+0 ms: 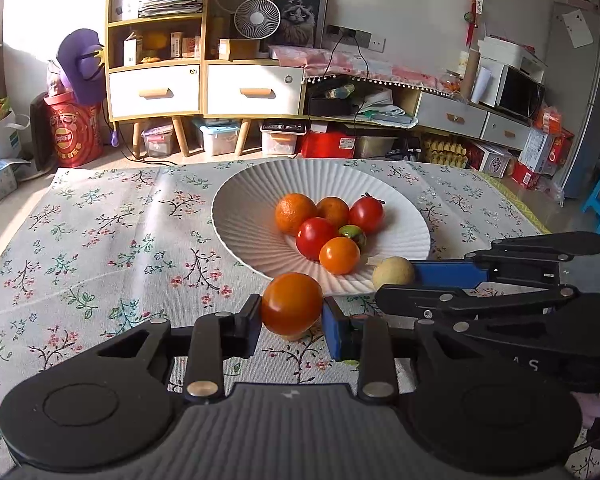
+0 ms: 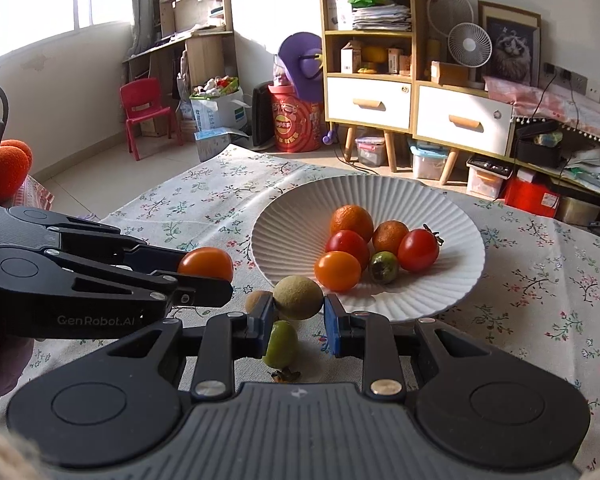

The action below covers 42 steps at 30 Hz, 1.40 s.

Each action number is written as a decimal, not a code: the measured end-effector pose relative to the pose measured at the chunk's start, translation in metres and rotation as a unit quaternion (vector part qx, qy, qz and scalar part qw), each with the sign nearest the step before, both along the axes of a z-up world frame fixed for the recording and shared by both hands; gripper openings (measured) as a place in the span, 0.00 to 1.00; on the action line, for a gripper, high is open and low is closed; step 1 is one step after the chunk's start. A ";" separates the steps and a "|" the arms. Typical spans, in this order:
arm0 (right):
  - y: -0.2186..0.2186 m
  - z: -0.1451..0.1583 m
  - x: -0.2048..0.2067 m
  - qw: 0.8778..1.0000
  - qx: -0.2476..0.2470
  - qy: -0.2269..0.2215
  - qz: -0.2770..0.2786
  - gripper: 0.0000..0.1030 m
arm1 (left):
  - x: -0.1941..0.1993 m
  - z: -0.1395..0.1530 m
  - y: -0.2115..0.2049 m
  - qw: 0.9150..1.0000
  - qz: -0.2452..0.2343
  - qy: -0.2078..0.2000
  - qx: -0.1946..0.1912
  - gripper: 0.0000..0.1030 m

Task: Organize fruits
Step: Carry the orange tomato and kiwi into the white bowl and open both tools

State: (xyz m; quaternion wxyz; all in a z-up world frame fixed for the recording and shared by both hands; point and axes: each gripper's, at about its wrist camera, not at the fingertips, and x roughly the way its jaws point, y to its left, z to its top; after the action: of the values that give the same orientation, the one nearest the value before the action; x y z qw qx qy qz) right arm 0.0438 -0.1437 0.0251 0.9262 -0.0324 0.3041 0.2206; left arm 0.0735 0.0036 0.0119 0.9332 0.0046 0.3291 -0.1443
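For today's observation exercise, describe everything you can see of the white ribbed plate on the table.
The wide white ribbed plate looks like matte ceramic: round and shallow, with fine ridges fanning from its centre to the rim. It rests flat on the floral tablecloth. Clustered in its hollow lie two oranges, two red tomatoes, one orange tomato and a small green-and-red fruit. A pale round fruit, held in the right hand-held gripper, hangs at its near rim; whether they touch is unclear.

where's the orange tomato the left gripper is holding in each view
Left wrist: the orange tomato sits bottom centre, between the left gripper fingers, just in front of the plate's near rim.
Right wrist: the same tomato appears at middle left, at the tip of the left gripper, left of the plate.
Shared landmark: the white ribbed plate holding six fruits.
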 end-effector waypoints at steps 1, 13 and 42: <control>-0.001 0.000 0.002 1.000 -0.001 -0.001 -0.007 0.24 | 0.003 0.000 0.000 1.000 0.002 0.001 0.000 0.29; -0.020 -0.006 0.023 0.999 -0.007 0.009 -0.053 0.24 | 0.037 -0.002 -0.017 1.000 0.010 0.012 0.000 0.29; -0.033 -0.011 0.039 0.997 -0.019 0.012 -0.074 0.29 | 0.051 -0.010 -0.031 0.999 0.011 -0.002 0.037 0.34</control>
State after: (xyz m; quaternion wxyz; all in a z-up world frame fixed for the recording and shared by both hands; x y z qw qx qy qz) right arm 0.0831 -0.1770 0.0139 0.9355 -0.0251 0.3210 0.1458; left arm 0.1244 -0.0278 0.0022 0.9344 0.0354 0.3328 -0.1222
